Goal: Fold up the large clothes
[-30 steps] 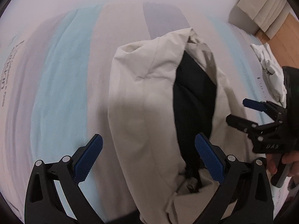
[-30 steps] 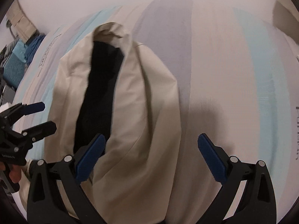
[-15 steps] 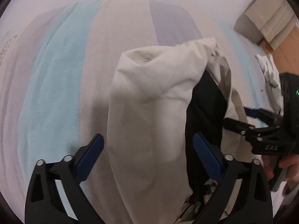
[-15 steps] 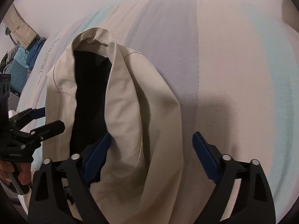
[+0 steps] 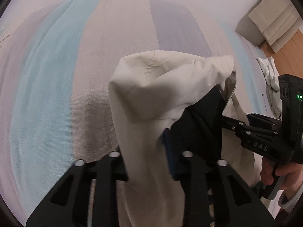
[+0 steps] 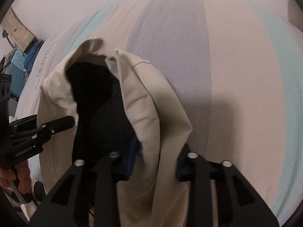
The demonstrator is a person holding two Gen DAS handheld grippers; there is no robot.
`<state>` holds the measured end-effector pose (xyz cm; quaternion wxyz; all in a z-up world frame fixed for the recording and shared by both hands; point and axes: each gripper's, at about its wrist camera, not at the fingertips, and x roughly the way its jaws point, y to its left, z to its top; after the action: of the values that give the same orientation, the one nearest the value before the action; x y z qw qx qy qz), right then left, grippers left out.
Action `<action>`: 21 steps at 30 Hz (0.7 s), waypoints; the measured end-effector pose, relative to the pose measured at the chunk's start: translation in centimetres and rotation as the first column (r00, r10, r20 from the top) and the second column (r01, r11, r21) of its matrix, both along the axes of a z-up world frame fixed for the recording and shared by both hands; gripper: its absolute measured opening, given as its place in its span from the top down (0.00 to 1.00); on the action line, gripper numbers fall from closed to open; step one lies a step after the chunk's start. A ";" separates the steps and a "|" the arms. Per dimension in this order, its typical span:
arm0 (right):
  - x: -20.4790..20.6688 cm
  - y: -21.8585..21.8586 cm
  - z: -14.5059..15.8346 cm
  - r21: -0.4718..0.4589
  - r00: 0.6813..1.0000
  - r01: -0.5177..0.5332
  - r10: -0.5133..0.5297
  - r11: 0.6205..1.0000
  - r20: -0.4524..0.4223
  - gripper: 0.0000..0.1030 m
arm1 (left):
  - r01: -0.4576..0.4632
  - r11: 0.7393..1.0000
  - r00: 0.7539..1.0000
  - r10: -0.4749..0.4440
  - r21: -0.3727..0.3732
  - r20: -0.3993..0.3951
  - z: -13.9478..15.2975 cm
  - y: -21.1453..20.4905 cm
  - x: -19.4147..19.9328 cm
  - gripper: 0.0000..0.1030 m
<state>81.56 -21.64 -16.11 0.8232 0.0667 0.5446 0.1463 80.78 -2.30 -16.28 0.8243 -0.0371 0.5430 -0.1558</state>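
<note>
garment: beige jacket (image 5: 151, 98) with a black lining (image 6: 98, 113), bunched and half raised off the striped bedspread (image 5: 56, 94); its far end rests on the bedspread's middle stripes, its near end runs up into both claws.
left gripper (image 5: 146, 151): jaws closing on the jacket's left beige edge; fabric fills the gap between the pads and drapes over them, so the pads look to be pressing on the cloth.
right gripper (image 6: 157, 158): jaws closing too, with the jacket's right beige edge pinched between the blue pads; seen from the left wrist view its fingers disappear behind the jacket's side.
why held so: judging from the task, each claw takes one side of the same end, so the jacket can be lifted evenly and laid out or folded over itself without twisting.
lining: it shows through the gaping front, between the two gripped edges, which suggests the jacket is not yet flat.
edges: left of the jacket the bedspread is bare and wide; beyond the jacket's far end it is bare up to the wall.
clutter: white cloth (image 5: 269, 79) lies near the bedspread's right edge, well apart from the jacket; blue clothes (image 6: 20, 64) sit off its left edge.
room: best open space is ahead of and to the left of the jacket.
</note>
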 end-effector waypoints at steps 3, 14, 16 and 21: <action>0.0 0.9 0.4 -0.008 1.000 0.002 -0.002 1.000 0.009 0.85 | -0.001 1.000 1.000 0.001 0.018 0.019 0.4 -0.1 -0.2 0.89; -2.8 2.0 5.6 -0.066 0.989 -0.012 0.021 0.998 0.145 0.92 | 0.009 0.997 0.993 -0.018 0.077 0.120 4.6 -0.9 -2.7 0.95; -3.8 1.9 7.0 -0.078 0.983 -0.012 0.026 0.997 0.180 0.92 | 0.016 0.997 0.989 -0.028 0.082 0.146 6.0 -1.0 -3.7 0.96; -7.7 2.2 11.0 -0.118 0.957 -0.013 0.047 0.993 0.285 0.92 | 0.016 0.996 0.978 -0.033 0.084 0.207 9.2 -1.6 -6.5 0.96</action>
<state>73.87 -19.42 -5.15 0.8937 -0.0110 0.4276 0.1353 74.23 -3.88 -7.13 0.8754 0.0201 0.4601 -0.1466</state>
